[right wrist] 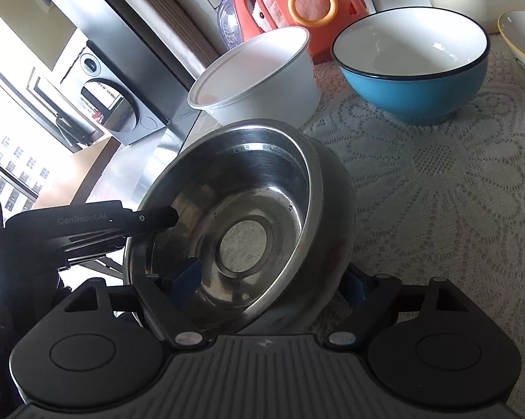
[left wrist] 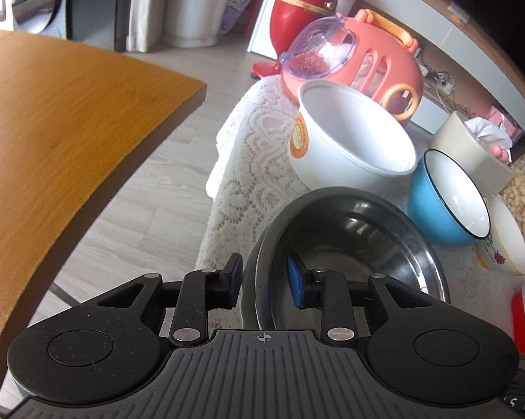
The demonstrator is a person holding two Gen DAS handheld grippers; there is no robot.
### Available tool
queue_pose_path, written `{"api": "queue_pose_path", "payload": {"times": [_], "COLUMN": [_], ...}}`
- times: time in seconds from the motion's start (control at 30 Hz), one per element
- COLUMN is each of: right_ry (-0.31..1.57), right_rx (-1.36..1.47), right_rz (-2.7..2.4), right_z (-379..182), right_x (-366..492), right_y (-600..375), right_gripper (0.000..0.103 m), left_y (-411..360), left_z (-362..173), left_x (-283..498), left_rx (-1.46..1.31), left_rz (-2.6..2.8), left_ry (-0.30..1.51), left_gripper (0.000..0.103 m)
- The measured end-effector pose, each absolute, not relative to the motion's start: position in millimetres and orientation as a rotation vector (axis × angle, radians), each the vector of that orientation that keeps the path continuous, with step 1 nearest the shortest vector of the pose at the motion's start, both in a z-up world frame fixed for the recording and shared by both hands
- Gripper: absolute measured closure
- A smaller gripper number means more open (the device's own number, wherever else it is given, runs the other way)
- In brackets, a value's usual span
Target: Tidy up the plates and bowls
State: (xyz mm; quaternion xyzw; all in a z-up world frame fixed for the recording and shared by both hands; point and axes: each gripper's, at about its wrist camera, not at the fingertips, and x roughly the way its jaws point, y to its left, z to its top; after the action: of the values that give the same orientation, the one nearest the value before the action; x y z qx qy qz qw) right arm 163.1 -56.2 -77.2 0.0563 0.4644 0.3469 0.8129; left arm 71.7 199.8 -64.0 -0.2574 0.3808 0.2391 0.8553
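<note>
Both grippers clamp the steel bowl's (right wrist: 248, 209) rim: left gripper (left wrist: 266, 284) at 1 side, right gripper (right wrist: 273, 288) nearer, tilting it above the lace tablecloth (right wrist: 437, 209). Beyond stand a white tub (left wrist: 349, 139) and blue bowl (right wrist: 412, 73).

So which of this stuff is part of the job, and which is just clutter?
Job: steel bowl, straddled at its rim by both the left gripper and right gripper; white bowl; blue bowl; painted bowl.

Clutter: pink toy, peanut jar, red container.
</note>
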Motion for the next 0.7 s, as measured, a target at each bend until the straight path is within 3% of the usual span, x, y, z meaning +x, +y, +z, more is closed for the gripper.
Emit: {"api": "queue_pose_path", "payload": {"times": [0.2,0.33,0.5,0.7], "right_ry": [0.702,0.579,0.595,0.776], "right_rx": [-0.006,-0.020,0.055,0.185], "right_rz": [0.665,0.511,0.326,0.238], "right_z": [-28.2,3.7,18.4,-9.9], "right_x": [154.3,173.5,242.5,347.8], "right_y": [-104.7,-164.7,-235.4,-280.8], "right_gripper": [0.017,0.015,0.014,0.014], "left_y": [172.9,131.3,62.5,22.4], "left_z": [-15.7,-16.3,-48.8,-81.6], "left_x": [95.5,157.3,244.6,298.8], "left_rx": [-0.496,-0.649,-0.791,-0.754], "left_rz": [0.441,0.126,-0.094,-0.005], "left_ry": [0.639,0.692,0.842,0.909], "left_gripper": [0.072,0.072,0.072,0.072]}}
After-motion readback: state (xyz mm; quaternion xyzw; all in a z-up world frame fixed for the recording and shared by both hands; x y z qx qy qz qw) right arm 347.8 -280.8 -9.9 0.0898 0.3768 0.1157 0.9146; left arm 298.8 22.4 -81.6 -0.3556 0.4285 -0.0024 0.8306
